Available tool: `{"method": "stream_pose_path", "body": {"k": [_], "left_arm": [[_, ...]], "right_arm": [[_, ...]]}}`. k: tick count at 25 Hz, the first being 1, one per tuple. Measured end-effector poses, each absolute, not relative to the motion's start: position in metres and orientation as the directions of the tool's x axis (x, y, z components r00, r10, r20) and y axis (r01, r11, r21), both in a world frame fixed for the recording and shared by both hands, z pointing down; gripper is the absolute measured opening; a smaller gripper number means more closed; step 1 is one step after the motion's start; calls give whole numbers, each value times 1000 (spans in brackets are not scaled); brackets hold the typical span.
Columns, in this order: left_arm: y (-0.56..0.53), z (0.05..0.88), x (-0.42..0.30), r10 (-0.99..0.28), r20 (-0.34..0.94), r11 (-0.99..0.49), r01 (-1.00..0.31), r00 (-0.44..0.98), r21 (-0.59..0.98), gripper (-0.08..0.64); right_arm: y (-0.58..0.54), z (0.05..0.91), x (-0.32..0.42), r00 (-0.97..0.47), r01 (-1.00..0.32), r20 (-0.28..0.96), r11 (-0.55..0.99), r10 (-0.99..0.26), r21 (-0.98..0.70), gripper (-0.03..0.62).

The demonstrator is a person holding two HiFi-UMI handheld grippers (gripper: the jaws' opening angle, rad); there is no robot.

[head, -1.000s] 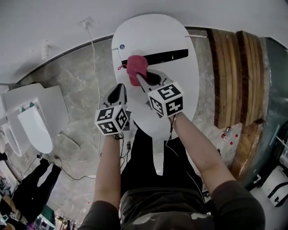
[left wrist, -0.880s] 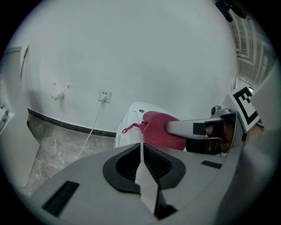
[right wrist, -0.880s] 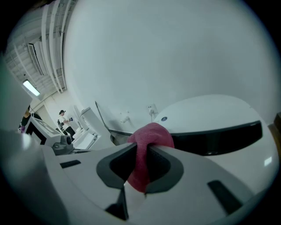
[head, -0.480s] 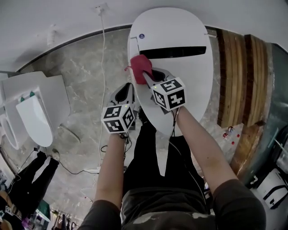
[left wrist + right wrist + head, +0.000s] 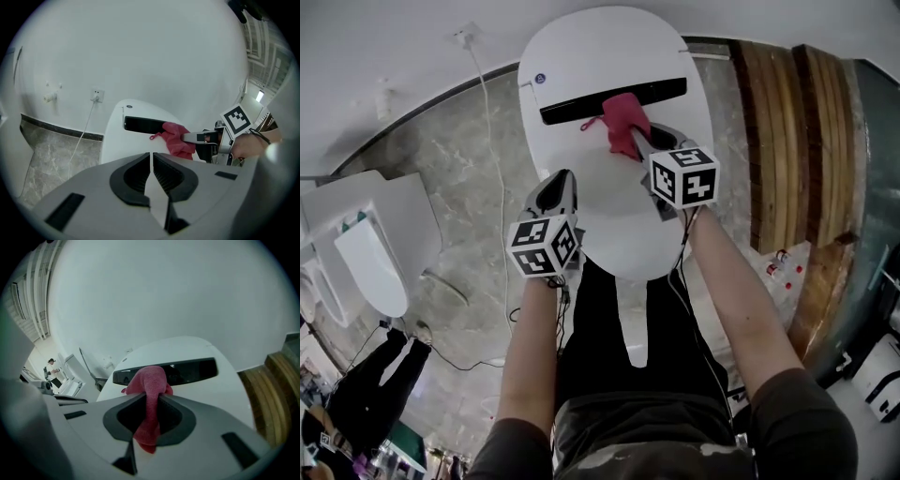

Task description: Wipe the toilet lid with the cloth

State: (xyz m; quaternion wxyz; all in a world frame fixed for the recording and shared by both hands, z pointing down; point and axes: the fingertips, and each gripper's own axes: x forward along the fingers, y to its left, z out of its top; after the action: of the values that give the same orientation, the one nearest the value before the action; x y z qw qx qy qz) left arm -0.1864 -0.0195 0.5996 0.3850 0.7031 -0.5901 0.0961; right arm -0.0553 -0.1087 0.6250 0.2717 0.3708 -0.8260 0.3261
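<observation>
Grey marble floor (image 5: 441, 178) fills my far left, with a white cable (image 5: 494, 159) running down the wall from a socket (image 5: 469, 37); none of it matters to the job. Next comes my left gripper (image 5: 562, 178), jaws pressed together on nothing. It hangs at the near-left edge of the toilet lid (image 5: 609, 56), and I judge it is parked there simply to stay out of the wiping path, since it carries no tool. The lid is down, white and glossy, with a dark strip (image 5: 581, 105) across its rear part. Over that strip, right of centre, sits the pink cloth (image 5: 625, 112), bunched into a wad. My right gripper (image 5: 635, 141) has its jaws clamped on it: in the right gripper view a fold runs down between the pads and hangs out below them, while the bulk bulges ahead of the tips. Held like that, the wad leads, so fabric rather than hard plastic should meet the lid. The gripper slants down towards the surface, which ought to let me bear on it. The cloth looks to be touching the strip, though I cannot be sure. Furthest right stand wooden slats (image 5: 787, 141).
</observation>
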Motion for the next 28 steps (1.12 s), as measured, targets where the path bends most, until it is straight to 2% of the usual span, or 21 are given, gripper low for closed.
{"method": "stream_pose_path", "body": {"k": [10,17,22,28], "left_arm": [[-57,595,-80,-755,564,-92,-905,335,415,28],[-48,594,-27,-755,563,-77,-899,335,431,28],[-17,592,-39,-757,576,-57,-908,310,414,28],[23,595,-103,-760,598,-3,-921,256,391,28]], "right_arm": [[-136,634,87,-500,-857,703,403,-506,-320,49],[-129,646,144,-494,-853,722,430,-484,-295,49],[-118,627,127,-538,-829,682,458,-496,-321,49],[-58,593,11,-686,-680,618,640,-384,-357,49]]}}
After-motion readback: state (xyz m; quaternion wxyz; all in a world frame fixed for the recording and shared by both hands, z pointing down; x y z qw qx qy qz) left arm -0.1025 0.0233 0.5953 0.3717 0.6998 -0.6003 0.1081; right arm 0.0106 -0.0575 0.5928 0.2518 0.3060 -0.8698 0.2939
